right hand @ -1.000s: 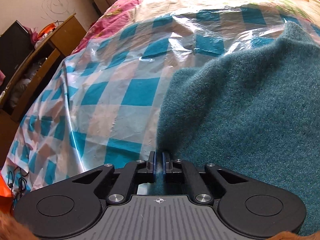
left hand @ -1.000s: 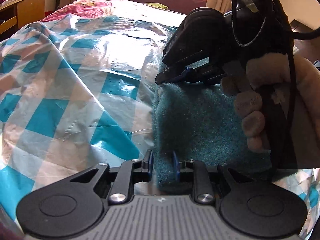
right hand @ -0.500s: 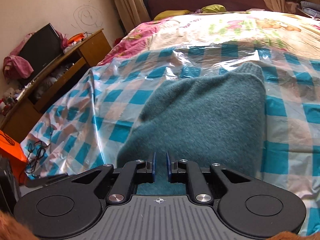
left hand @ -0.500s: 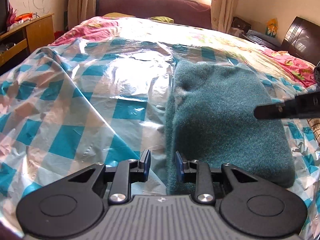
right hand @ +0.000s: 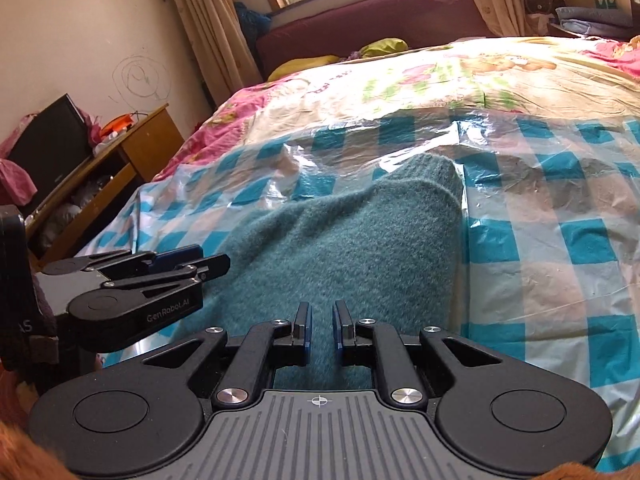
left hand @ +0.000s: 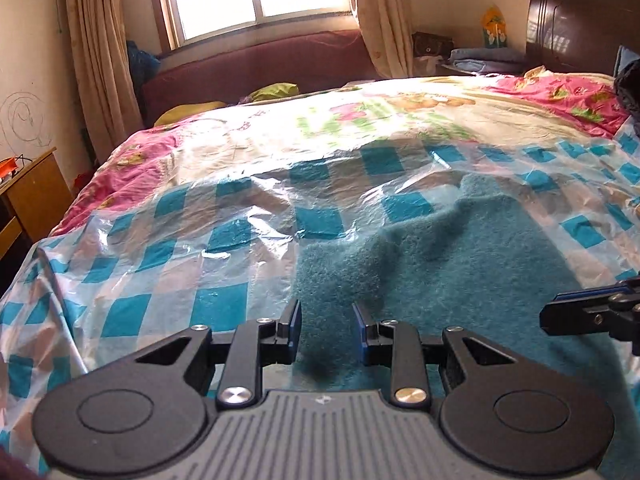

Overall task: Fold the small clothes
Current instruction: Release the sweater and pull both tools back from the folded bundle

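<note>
Two grippers hover over a teal garment (left hand: 460, 280) that lies folded on the plastic sheet (left hand: 208, 256) covering the bed (left hand: 400, 120), toward the bed's near edge. The left gripper (left hand: 326, 326) has its jaws open wide, with the garment's left edge under the gap and nothing held. The right gripper (right hand: 319, 328) has its jaws parted more narrowly over the near end of the cloth, also empty. In the right view the far end of the garment rises in a hump, so the fold looks loose rather than flat. The risk, as I judge it, is the slick sheet: a push or a pinch near the edge could slide the whole garment or catch plastic along with cloth, and the hump could spring the fold open.
</note>
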Motion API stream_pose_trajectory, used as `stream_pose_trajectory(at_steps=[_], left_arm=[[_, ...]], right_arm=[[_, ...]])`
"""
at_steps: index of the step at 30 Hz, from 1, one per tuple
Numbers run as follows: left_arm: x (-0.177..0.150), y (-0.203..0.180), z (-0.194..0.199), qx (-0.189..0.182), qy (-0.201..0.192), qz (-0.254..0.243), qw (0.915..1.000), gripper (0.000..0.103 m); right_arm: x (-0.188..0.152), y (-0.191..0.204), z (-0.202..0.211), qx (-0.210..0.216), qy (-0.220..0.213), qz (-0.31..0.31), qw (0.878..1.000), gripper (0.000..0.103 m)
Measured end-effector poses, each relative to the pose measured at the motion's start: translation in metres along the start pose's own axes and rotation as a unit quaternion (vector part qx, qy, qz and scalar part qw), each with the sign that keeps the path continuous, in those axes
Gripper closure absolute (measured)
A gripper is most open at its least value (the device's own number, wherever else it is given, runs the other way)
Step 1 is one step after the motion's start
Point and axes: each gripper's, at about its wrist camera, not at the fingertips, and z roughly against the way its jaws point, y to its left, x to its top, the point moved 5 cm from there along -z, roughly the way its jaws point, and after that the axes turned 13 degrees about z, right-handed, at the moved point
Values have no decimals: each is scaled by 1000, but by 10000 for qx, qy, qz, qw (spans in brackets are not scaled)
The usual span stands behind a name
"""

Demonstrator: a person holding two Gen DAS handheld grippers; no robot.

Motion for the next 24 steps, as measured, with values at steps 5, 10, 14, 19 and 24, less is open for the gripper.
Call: stream_pose_trajectory(at_steps=[5, 10, 14, 19, 24], left_arm=[[-11, 13, -30, 136, 160, 275, 9994, 66], [-17, 18, -33, 151, 87, 359, 9992, 60], [-8, 17, -10, 77, 38, 368, 9993, 61], [-20, 17, 42, -32, -100, 201, 9997, 62], [-58, 15, 83, -301, 67, -20, 9995, 62]], right_arm=[[11, -8, -53, 4, 244, 24, 9997, 93], [14, -9, -70, 4, 236, 127, 9996, 97], [13, -8, -38, 23, 156, 13, 9999, 90], [-12, 11, 35, 337, -125, 86, 9993, 88], [-66, 28, 78, 423, 152, 201, 9988, 88]])
